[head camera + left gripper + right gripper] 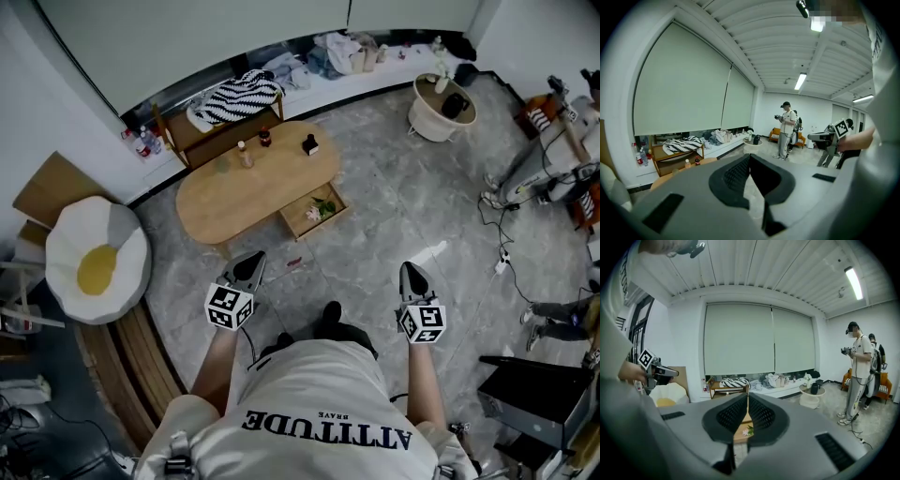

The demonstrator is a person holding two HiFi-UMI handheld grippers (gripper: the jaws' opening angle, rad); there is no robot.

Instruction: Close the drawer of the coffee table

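The coffee table (225,202), an oval of pale wood, was seen on the grey tiled floor (394,206) ahead of the person, well apart from both grippers. Its drawer (305,222) was found pulled out from the side facing the person, near the table's right end: a shallow wooden box in which a small sprig of flowers (322,210) lay. The left gripper (248,267) and the right gripper (412,278) were held with their jaws pressed together, and nothing was gripped by either.
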